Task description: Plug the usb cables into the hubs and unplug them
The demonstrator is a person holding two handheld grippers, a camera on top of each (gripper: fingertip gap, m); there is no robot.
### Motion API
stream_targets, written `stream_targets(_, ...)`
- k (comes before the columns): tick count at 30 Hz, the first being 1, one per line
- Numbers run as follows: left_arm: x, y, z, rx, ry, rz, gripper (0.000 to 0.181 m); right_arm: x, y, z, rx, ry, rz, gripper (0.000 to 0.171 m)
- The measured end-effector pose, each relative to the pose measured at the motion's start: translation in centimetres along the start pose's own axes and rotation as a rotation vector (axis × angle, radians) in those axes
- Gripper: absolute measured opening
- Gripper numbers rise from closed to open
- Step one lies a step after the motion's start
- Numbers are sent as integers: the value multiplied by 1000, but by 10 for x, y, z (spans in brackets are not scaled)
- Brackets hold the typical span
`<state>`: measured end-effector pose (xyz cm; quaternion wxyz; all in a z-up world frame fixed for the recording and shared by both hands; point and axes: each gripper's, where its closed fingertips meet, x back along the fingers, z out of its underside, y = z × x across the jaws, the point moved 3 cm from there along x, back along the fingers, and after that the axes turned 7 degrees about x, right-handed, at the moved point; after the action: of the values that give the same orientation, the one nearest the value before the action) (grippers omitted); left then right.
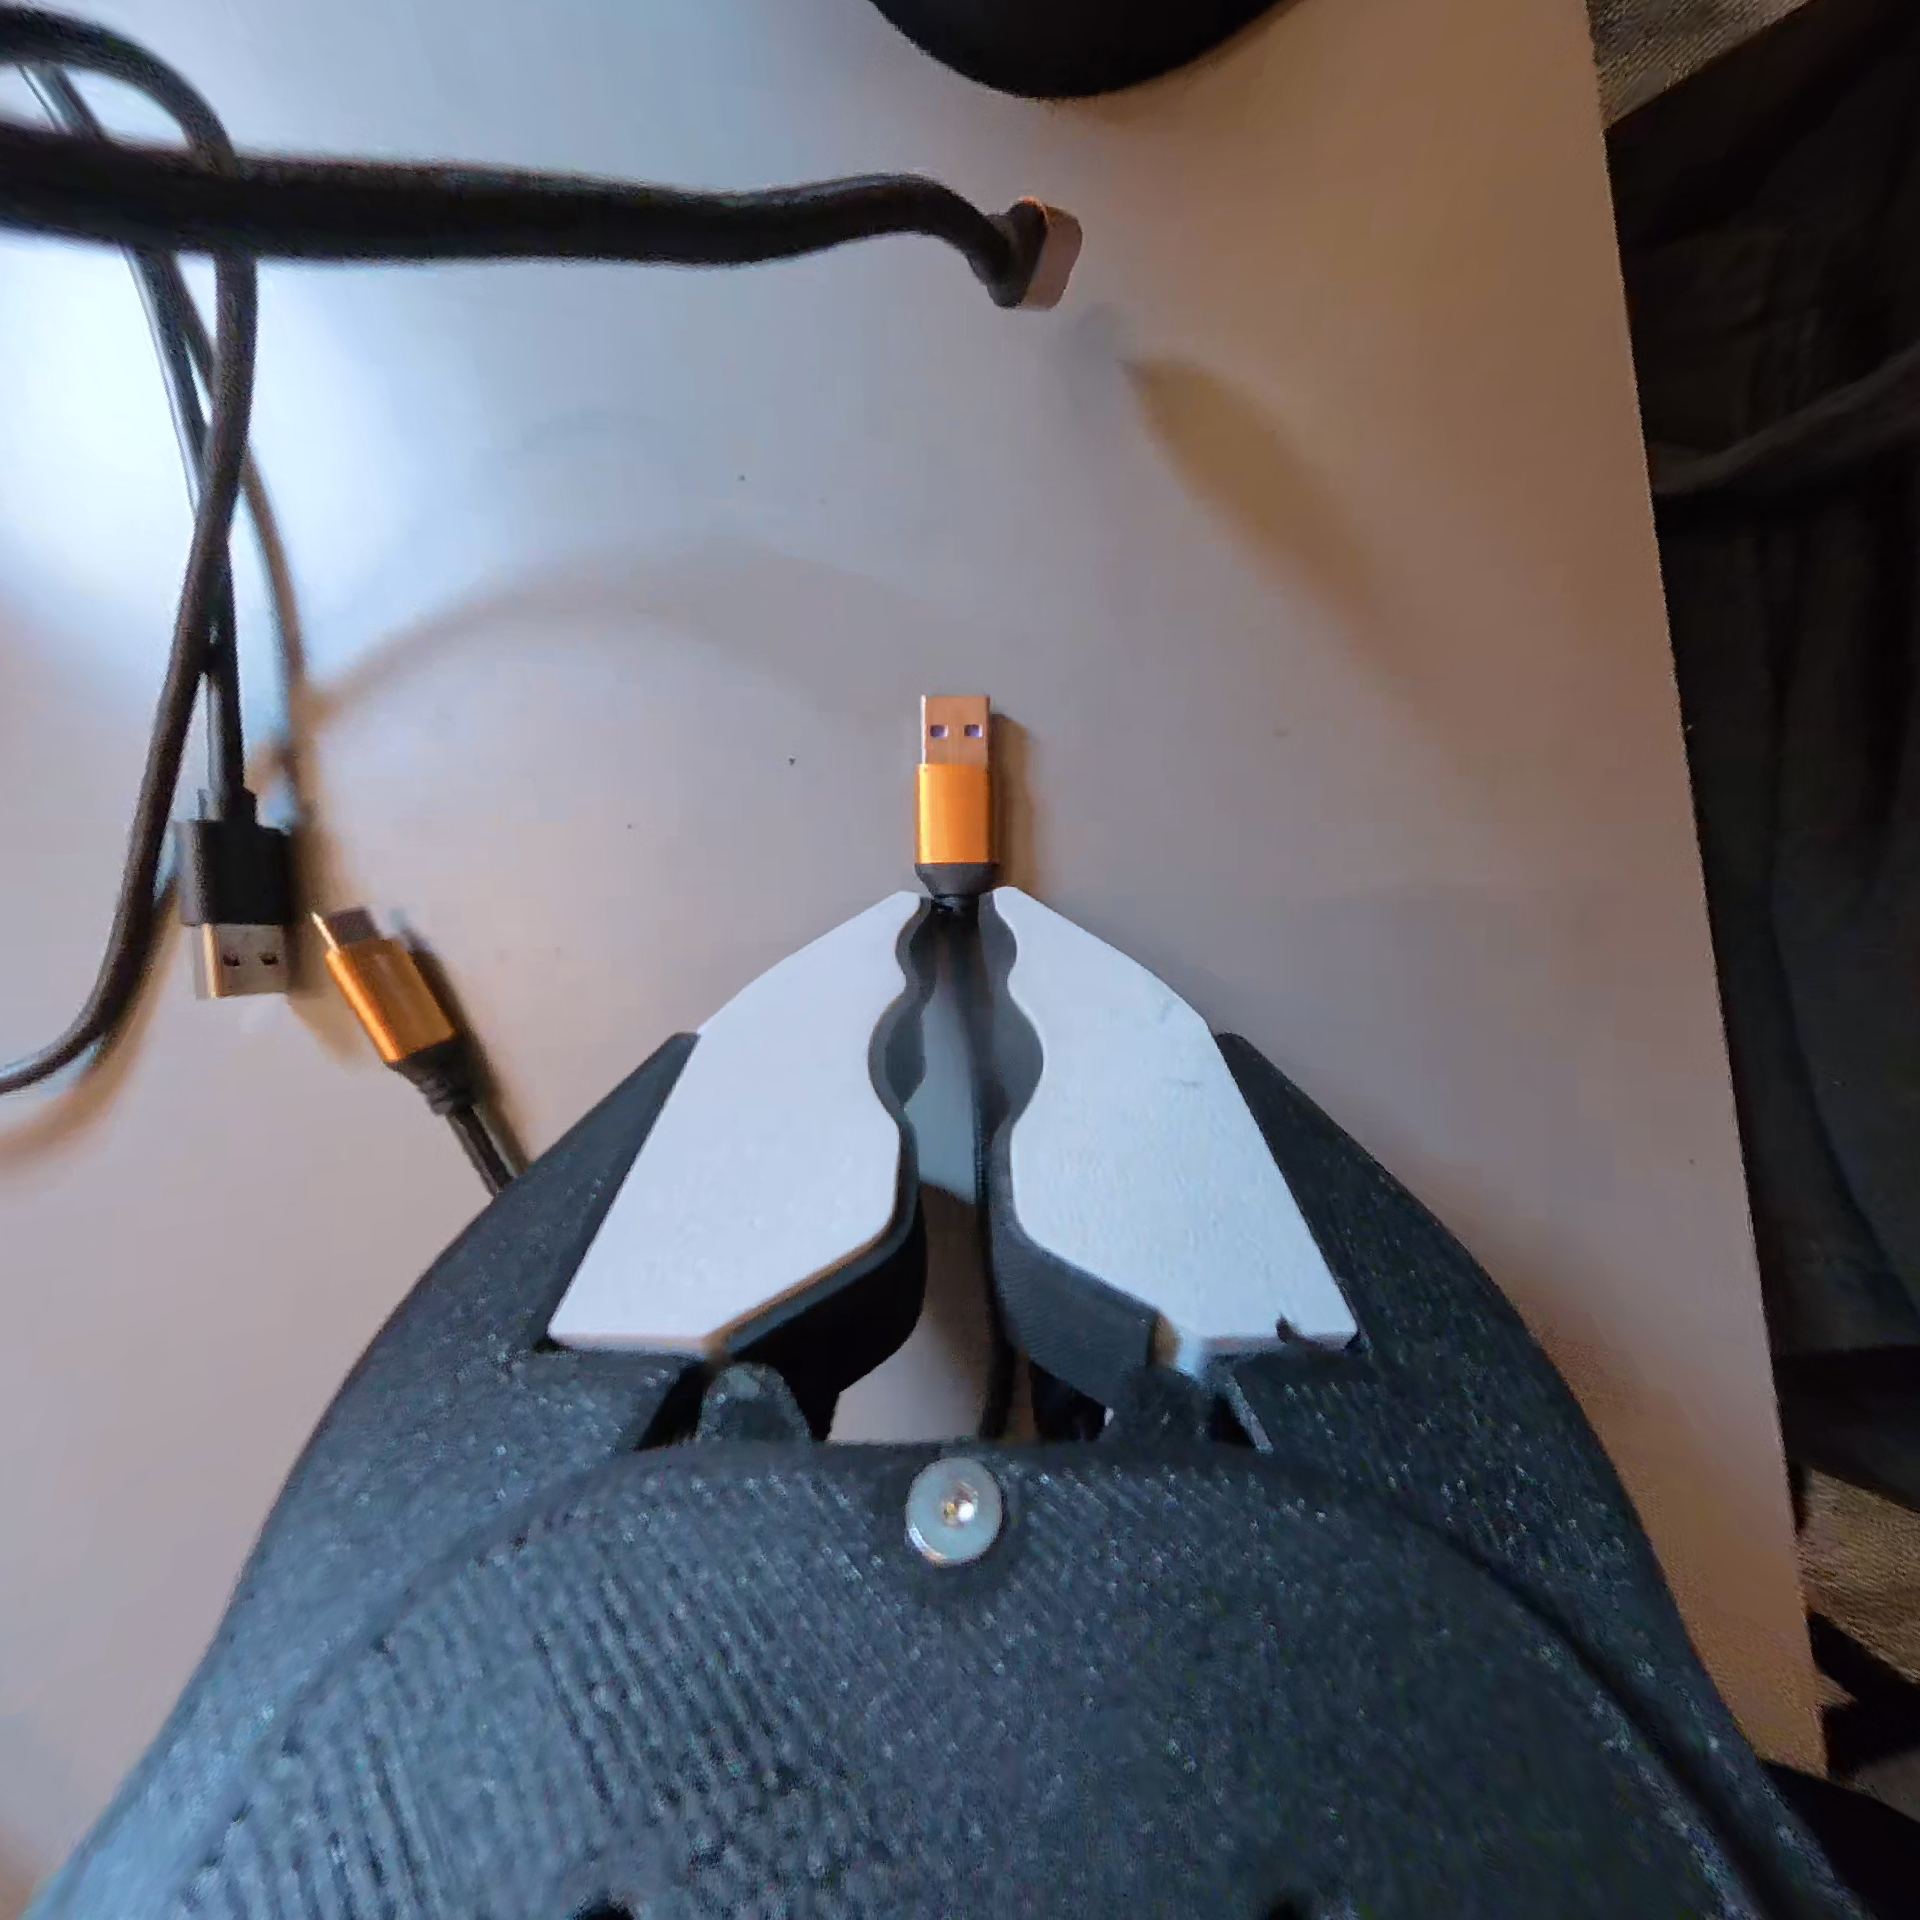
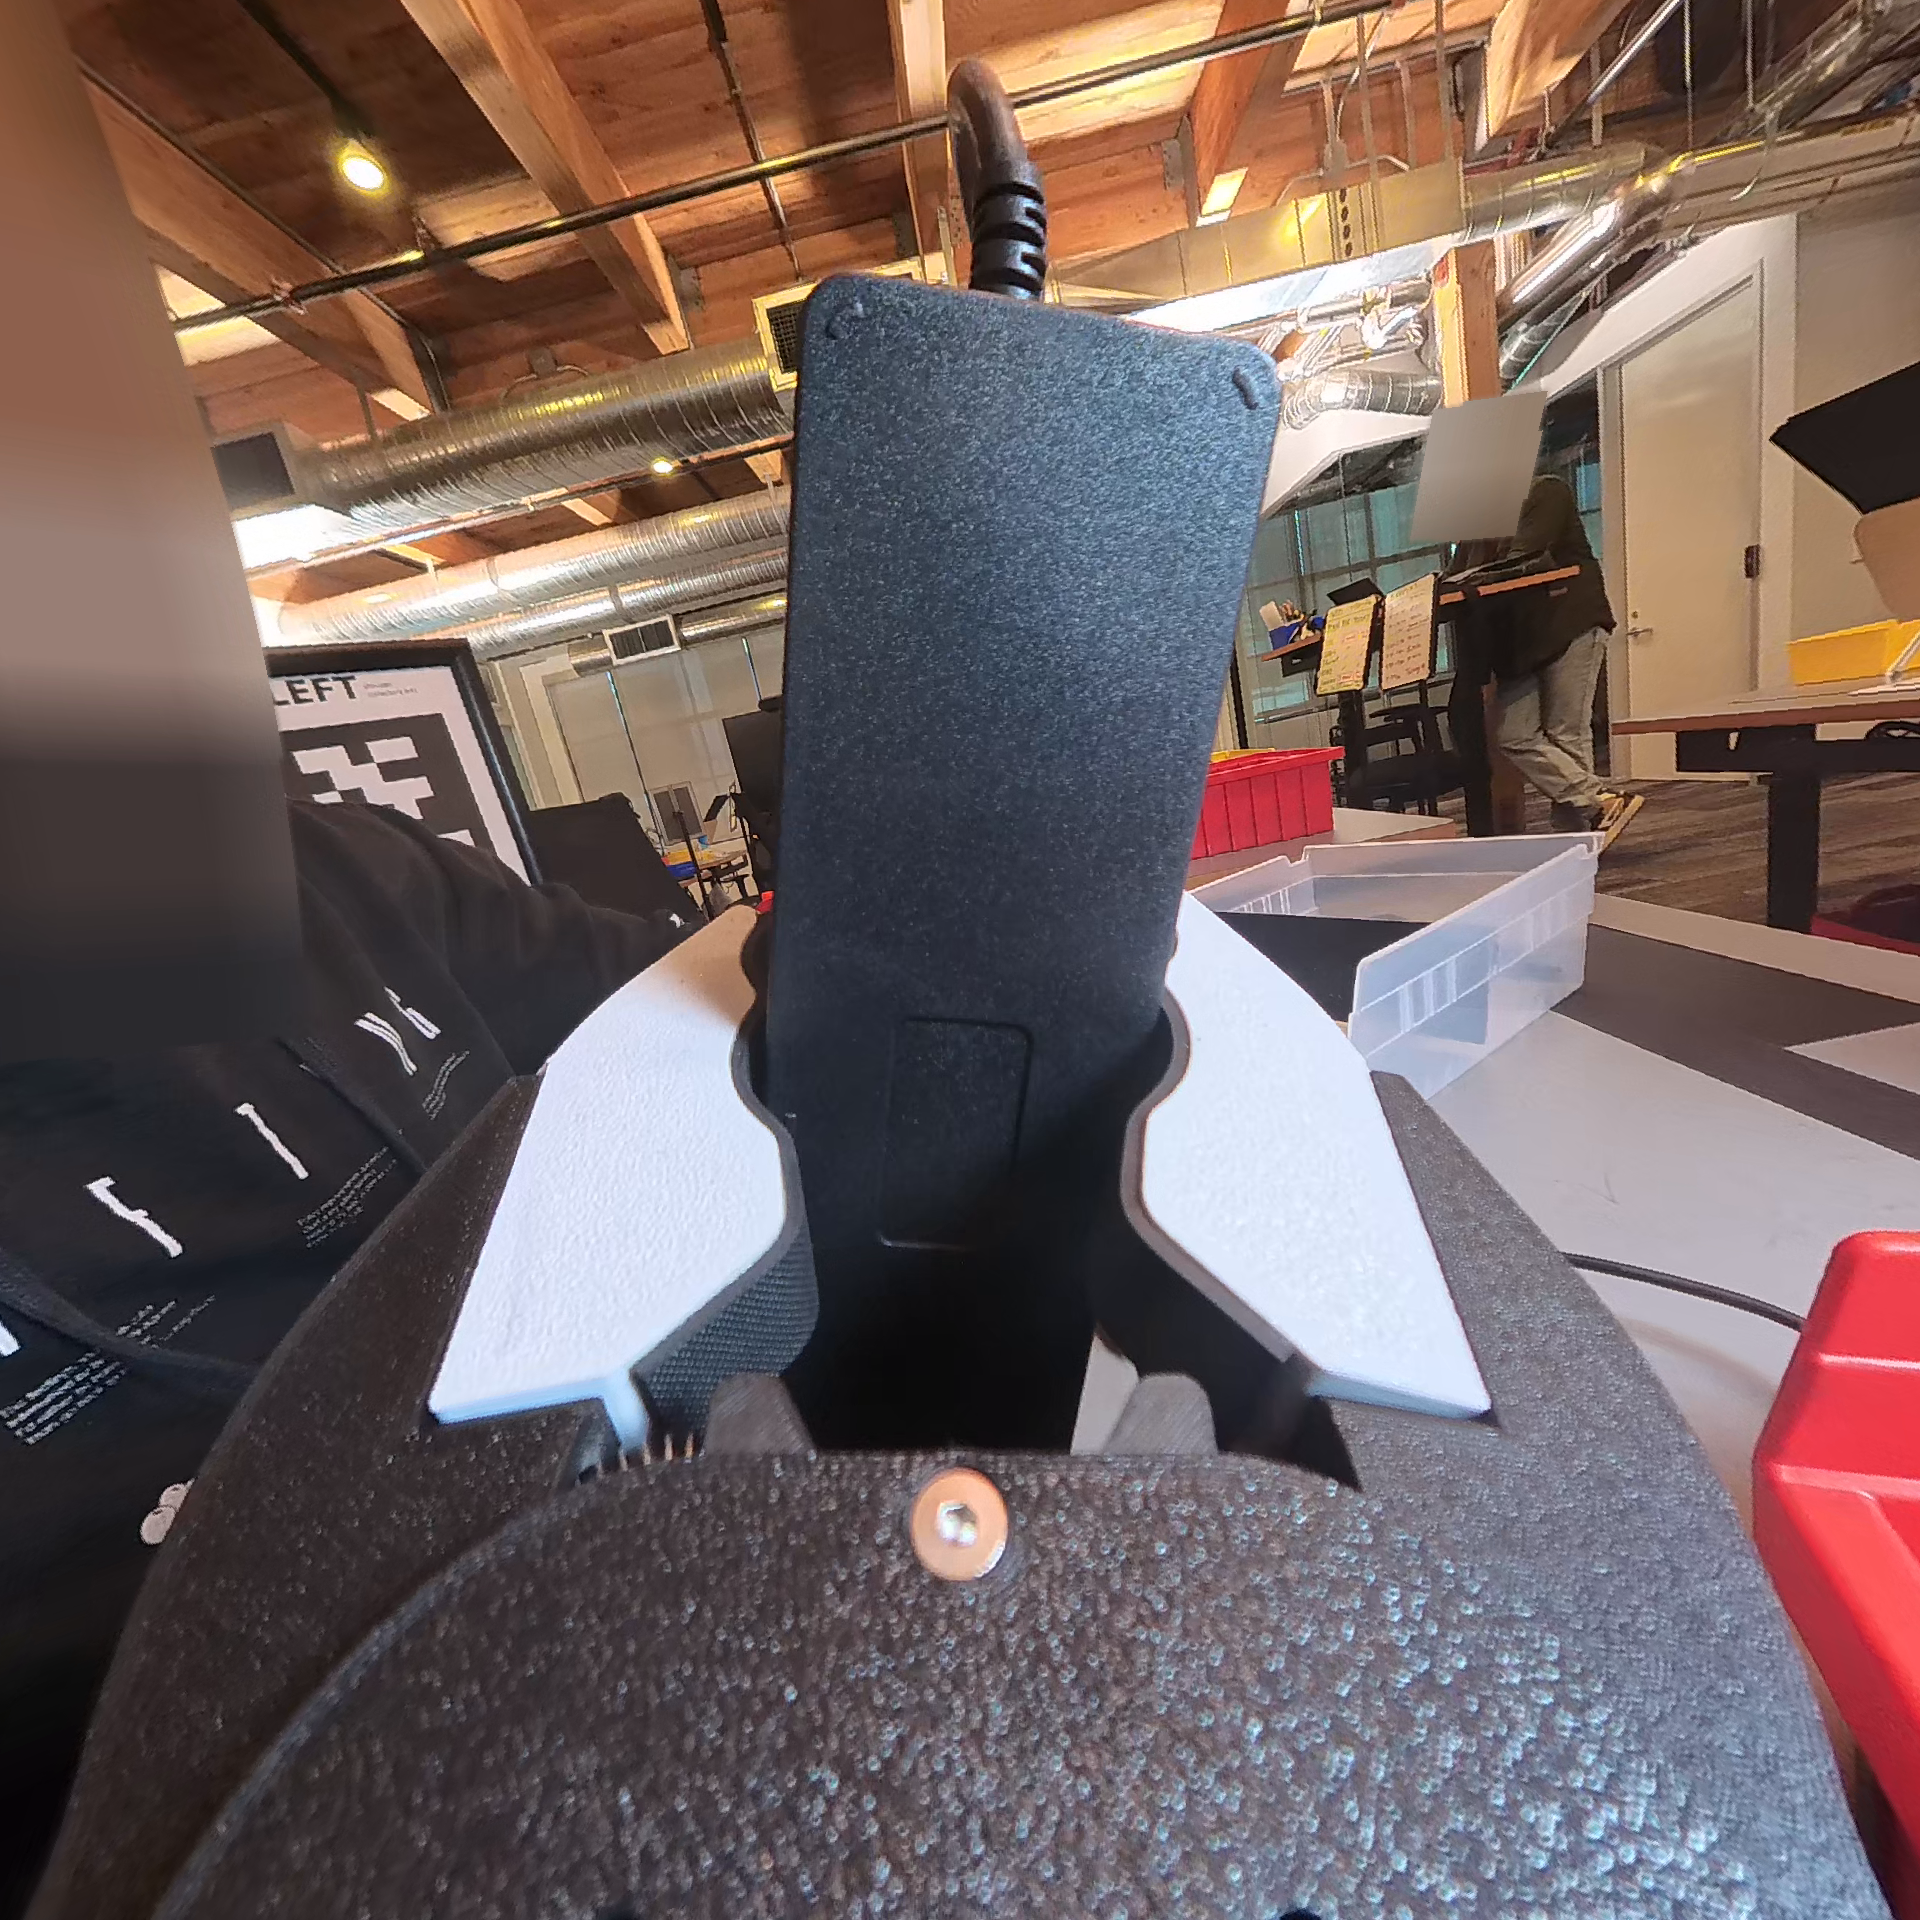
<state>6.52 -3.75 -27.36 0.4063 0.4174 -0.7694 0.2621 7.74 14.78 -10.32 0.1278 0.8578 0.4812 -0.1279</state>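
**Pre-plug: cable and hub both in hand, not yet mated**

Over the pale tabletop [image 1: 1351, 727], your L gripper [image 1: 956, 904] is clamped on the orange-shelled braided USB-A cable [image 1: 952, 800], plug pointing 12 o'clock. R gripper [image 2: 961, 997] pinches the flat black plastic hub [image 2: 997, 644] upright. Next, I'd judge: find the hub's port (not visible), then align w/ the plug.

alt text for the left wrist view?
The left gripper is shut on the cable just behind an orange USB-A plug, which points forward over the white table. Loose black cables lie to the left.
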Motion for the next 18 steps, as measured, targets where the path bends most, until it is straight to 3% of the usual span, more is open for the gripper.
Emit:
stream_targets(3,5,9,-1,-44,-1,-175,7,0,0,0,3,0,2,65)
stream_targets(5,20,5,-9,28,-99,-135,7,0,0,0,7,9,2,65)
stream_targets(9,97,3,-43,128,-336,-116,7,-6,2,14,44,104,-3,65)
stream_targets(12,144,1,-69,171,-398,-88,7,-16,8,29,60,182,-38,65)
stream_targets(14,145,1,-84,210,-363,-47,7,-23,14,37,69,217,-66,65)
stream_targets(18,114,10,-107,293,-272,36,7,-32,23,44,65,238,-108,65)
